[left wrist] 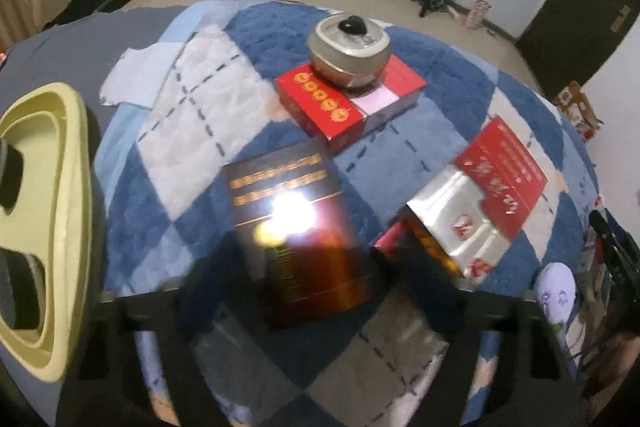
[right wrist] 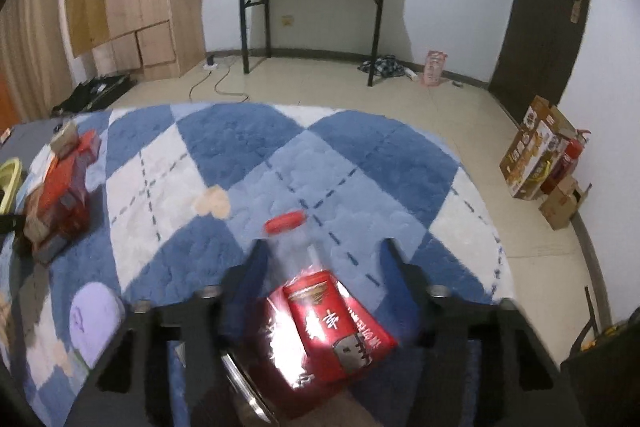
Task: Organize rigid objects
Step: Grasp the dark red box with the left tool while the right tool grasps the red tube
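Note:
In the left wrist view, my left gripper (left wrist: 316, 291) holds a dark brown box with gold lettering (left wrist: 296, 223) between its fingers, low over the checked blue and white rug (left wrist: 188, 131). A red and silver box (left wrist: 480, 195) lies just right of it. Beyond, a beige round tin with a black knob (left wrist: 349, 47) sits on a red box with gold discs (left wrist: 348, 99). In the right wrist view, my right gripper (right wrist: 324, 263) has its fingers spread around a clear bottle with a red cap and red label (right wrist: 320, 303); contact with the pads is blurred.
A pale yellow plastic basket (left wrist: 44, 227) stands at the left edge of the rug. A purple soft toy (right wrist: 94, 311) lies near the rug's front. Stacked red boxes (right wrist: 60, 187) show at far left in the right wrist view. A black-legged table (right wrist: 312, 7) and cardboard boxes (right wrist: 536, 155) stand beyond.

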